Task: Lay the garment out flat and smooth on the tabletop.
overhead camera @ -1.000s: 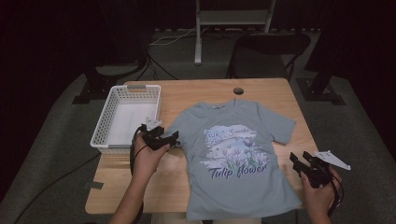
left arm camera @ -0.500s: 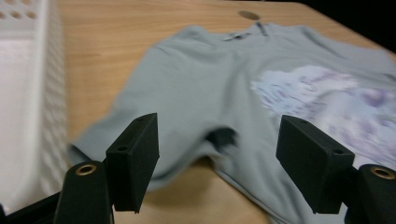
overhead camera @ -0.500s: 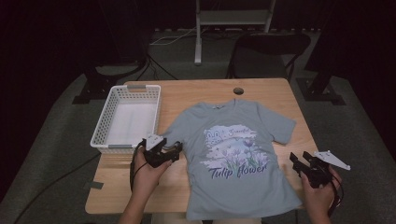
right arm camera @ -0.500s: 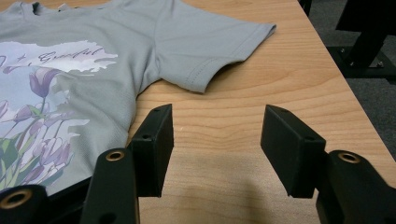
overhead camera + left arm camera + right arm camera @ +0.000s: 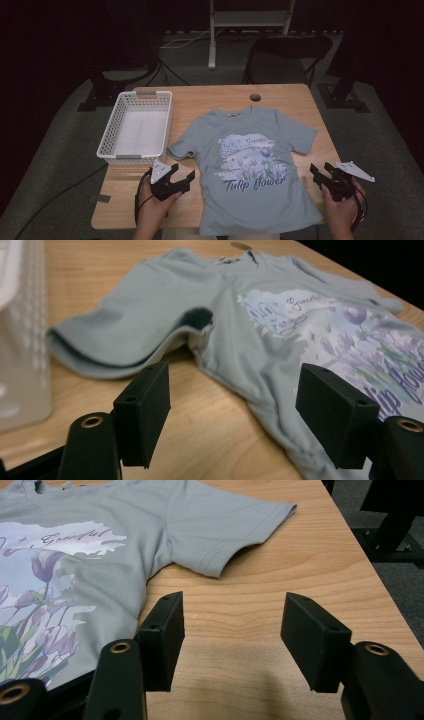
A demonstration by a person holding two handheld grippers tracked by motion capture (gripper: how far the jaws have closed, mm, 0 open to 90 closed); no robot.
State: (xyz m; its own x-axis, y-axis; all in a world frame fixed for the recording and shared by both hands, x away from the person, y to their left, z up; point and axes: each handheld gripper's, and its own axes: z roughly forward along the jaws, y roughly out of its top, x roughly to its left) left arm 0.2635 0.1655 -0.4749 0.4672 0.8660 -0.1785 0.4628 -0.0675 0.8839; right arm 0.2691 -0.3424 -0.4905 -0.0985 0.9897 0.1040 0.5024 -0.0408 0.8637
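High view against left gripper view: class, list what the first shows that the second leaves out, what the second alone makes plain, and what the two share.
High view alone: the whole wooden table, the black folding chair behind it, the right gripper and the full grey printed T-shirt down to its hem.

Left gripper view alone: the dark opening inside the shirt's sleeve and bare wood between the left gripper's open jaws.

Both share: the T-shirt, its tulip print, the white plastic basket and the tabletop.
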